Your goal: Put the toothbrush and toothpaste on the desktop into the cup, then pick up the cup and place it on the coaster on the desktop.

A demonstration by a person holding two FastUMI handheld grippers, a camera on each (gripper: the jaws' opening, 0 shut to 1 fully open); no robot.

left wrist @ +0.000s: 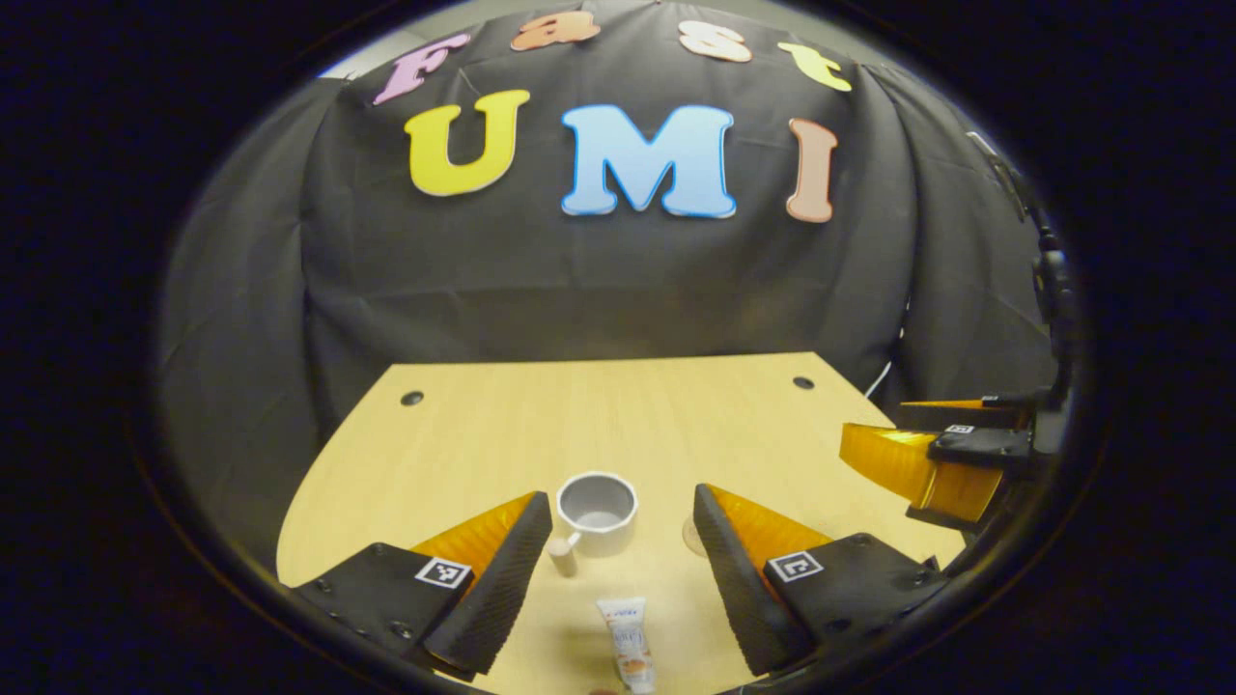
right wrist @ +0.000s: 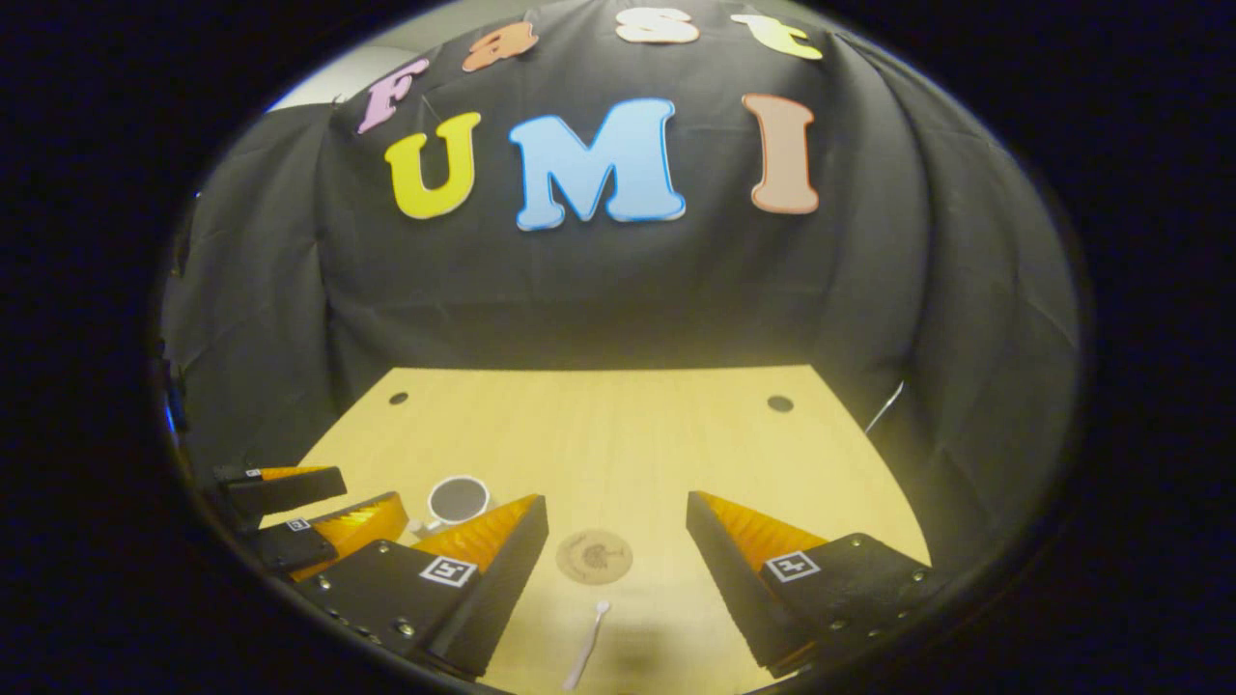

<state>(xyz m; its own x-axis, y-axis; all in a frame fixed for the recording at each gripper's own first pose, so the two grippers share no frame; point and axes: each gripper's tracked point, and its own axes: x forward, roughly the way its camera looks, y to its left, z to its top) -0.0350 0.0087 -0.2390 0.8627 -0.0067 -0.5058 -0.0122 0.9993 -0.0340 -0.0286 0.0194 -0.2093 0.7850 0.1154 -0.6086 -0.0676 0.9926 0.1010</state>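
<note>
Both claws hang spread and empty above the desk (left wrist: 618,415). The left claw (left wrist: 623,550) frames the cup (left wrist: 599,512), toothpaste (left wrist: 628,642) lying nearer. The right claw (right wrist: 618,565) frames the coaster (right wrist: 594,556), toothbrush (right wrist: 586,645) lying nearer.

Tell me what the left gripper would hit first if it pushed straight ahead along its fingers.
Most likely the white cup, standing upright between the left gripper's open fingers, just ahead. The toothpaste tube lies lower and nearer on the desktop, probably beneath the line of travel, though depth is hard to judge.
</note>
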